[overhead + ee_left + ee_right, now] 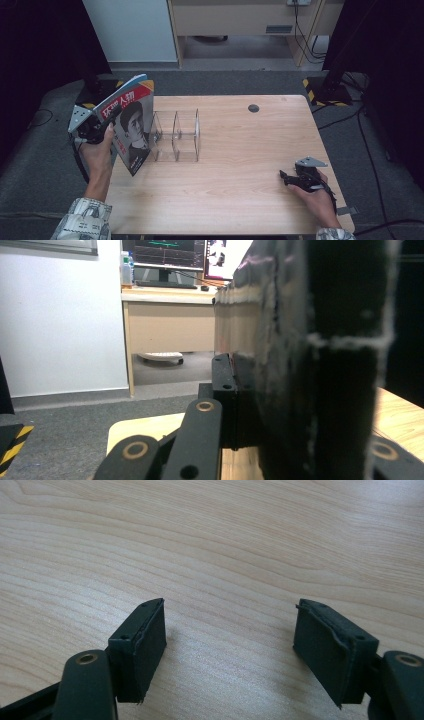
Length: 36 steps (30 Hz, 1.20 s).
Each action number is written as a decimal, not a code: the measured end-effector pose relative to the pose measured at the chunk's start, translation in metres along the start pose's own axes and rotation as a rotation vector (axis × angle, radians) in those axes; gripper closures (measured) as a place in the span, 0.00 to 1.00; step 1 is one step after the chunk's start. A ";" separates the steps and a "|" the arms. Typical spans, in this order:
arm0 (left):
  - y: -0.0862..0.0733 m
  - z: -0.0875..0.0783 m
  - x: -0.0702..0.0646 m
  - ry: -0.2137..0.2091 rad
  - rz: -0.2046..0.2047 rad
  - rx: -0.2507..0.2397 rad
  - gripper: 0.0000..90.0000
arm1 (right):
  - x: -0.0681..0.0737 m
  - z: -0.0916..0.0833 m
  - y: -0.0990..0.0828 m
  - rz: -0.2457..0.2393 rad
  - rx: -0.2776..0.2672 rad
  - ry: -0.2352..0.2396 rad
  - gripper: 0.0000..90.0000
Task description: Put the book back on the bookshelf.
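A book [131,122] with a red-and-white cover and a portrait on it is held upright and tilted over the table's left edge. My left gripper [111,121] is shut on its upper left part. In the left gripper view the book's page edge [240,320] and dark cover rise close up beside one of the gripper's pads [223,385]. A clear acrylic rack [176,136] with several upright dividers stands just right of the book. My right gripper [286,177] rests low on the table's right front, open, with bare wood between its jaws [230,640].
The wooden table [240,150] has a dark round grommet [253,108] at the back. Black stands with hazard-striped bases [327,90] flank the table. A wooden cabinet [240,20] and cables lie beyond on grey carpet.
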<state>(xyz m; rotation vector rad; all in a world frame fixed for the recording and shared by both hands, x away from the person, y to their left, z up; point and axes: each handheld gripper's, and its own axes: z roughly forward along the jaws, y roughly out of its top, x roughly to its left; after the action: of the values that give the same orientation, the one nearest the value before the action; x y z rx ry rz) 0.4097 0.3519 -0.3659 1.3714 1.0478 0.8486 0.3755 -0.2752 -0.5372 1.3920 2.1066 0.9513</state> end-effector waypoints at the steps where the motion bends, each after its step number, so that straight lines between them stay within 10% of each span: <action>1: -0.001 0.000 0.000 0.002 0.000 0.000 0.96 | 0.000 0.000 0.000 0.000 0.000 0.000 0.32; 36: -0.011 0.001 -0.004 0.006 0.004 -0.020 0.96 | 0.000 -0.001 -0.001 -0.011 0.000 0.004 0.32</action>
<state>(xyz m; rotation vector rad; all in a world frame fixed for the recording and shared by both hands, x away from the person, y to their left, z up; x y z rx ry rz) 0.4080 0.3477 -0.3764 1.3555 1.0391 0.8642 0.3743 -0.2754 -0.5373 1.3775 2.1147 0.9505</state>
